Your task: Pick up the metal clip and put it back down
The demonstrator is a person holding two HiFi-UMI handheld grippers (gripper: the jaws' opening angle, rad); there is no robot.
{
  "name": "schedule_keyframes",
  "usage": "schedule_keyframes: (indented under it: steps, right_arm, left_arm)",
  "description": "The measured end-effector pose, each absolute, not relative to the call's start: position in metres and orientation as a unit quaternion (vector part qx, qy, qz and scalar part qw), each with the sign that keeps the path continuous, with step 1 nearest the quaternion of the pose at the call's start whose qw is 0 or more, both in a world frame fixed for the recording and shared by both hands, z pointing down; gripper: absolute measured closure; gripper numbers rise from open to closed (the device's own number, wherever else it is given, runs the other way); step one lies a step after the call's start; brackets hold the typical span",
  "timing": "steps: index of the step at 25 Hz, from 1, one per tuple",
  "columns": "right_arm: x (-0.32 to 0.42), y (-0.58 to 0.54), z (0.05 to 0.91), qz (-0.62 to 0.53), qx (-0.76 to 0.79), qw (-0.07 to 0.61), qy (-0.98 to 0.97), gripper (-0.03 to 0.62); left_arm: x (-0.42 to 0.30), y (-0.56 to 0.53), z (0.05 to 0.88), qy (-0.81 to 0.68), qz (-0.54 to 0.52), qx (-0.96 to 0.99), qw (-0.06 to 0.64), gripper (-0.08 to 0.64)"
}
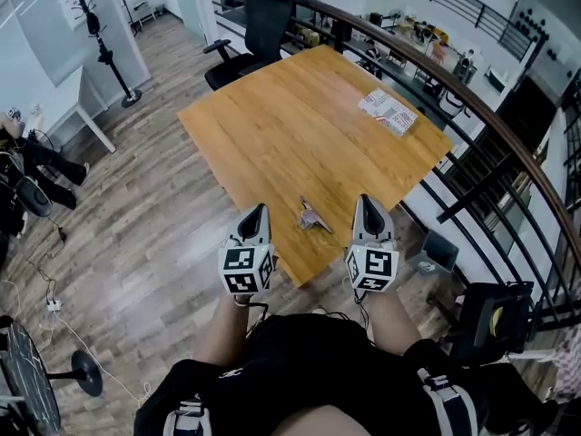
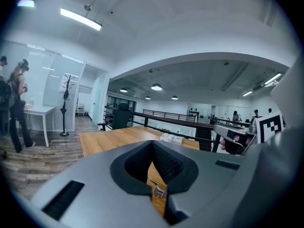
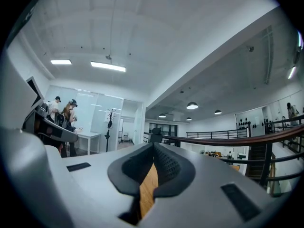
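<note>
The metal clip (image 1: 313, 216) lies on the wooden table (image 1: 300, 125) near its front corner, between my two grippers. My left gripper (image 1: 257, 212) hovers just left of it, shut and empty. My right gripper (image 1: 365, 203) hovers just right of it, also shut and empty. In the left gripper view the jaws (image 2: 153, 144) meet at the tips, and the clip (image 2: 158, 189) shows through the slit below them. In the right gripper view the jaws (image 3: 153, 147) are closed with only bare table wood showing through the slit.
A flat patterned packet (image 1: 388, 111) lies at the table's far right corner. A black office chair (image 1: 259, 25) stands behind the table. A dark railing (image 1: 472, 107) runs along the right side. A coat stand (image 1: 100, 34) and people are off to the left.
</note>
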State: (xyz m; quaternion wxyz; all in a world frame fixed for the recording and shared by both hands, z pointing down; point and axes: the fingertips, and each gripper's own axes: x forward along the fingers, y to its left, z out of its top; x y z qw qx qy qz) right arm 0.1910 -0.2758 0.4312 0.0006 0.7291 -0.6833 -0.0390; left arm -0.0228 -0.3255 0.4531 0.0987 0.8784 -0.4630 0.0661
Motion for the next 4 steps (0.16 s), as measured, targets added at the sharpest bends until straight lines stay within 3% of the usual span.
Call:
schedule_keyframes:
  steps: [4]
  right_arm:
    - [0.1797, -0.2815, 0.4292, -0.041, 0.725, 0.005, -0.687, 0.578]
  left_arm:
    - [-0.0347, -0.3293, 0.4557, -0.466, 0.065, 0.876, 0.107, 0.549]
